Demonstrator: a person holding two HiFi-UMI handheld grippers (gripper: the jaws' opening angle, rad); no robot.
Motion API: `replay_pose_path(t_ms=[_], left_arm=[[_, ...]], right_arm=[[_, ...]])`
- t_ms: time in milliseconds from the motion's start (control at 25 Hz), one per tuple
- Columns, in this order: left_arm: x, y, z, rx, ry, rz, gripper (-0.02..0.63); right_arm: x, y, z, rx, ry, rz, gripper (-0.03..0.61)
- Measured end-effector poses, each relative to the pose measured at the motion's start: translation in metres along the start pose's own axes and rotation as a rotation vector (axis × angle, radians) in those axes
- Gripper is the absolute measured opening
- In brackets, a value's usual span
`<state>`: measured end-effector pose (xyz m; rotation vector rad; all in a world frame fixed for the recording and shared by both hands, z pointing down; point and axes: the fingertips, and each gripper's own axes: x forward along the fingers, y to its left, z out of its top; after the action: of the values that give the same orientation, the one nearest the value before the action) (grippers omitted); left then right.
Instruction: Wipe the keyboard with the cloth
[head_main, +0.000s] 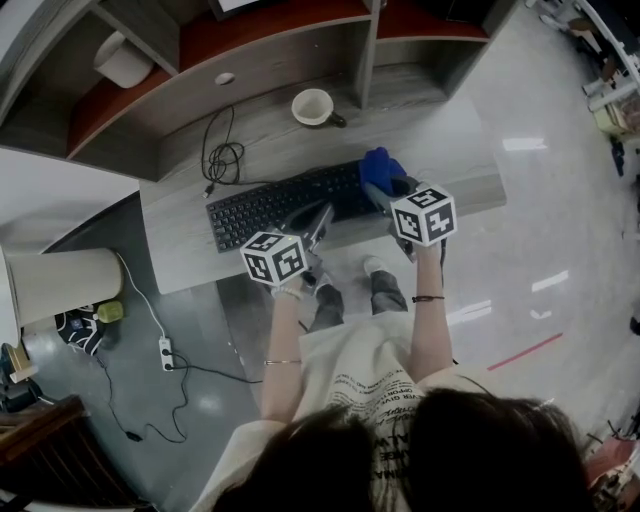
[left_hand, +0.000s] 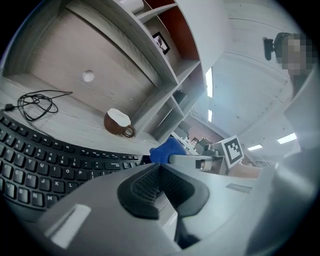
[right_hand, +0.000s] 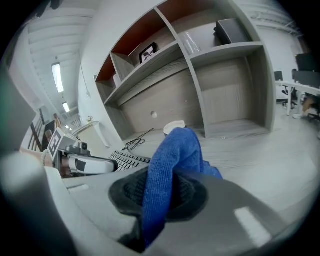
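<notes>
right claw (right_hand: 159, 196) clamped on blue cloth (right_hand: 172, 155) over right end of keyboard (head_main: 280, 205), left claw (left_hand: 160, 182) closed on nothing by its front edge; wipe seems just starting, next lower cloth and sweep across keys.

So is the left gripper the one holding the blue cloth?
No, the left gripper has its jaws together with nothing between them; the blue cloth is pinched in the right gripper.
</notes>
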<state>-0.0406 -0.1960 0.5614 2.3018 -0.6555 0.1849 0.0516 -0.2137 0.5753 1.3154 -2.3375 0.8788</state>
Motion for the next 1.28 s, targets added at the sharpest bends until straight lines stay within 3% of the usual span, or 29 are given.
replay_pose_path(t_ms=[560, 1280], left_arm=[[-0.023, 0.010, 0.005, 0.045, 0.028, -0.068, -0.002], [-0.067, 0.032, 0.005, 0.039, 0.009, -0.066, -0.002]], right_arm=[[0.009, 0.023, -0.001, 0.050, -0.045, -0.072, 0.058], [0.040, 0.074, 0.000, 0.024, -0.040, -0.041, 0.058]])
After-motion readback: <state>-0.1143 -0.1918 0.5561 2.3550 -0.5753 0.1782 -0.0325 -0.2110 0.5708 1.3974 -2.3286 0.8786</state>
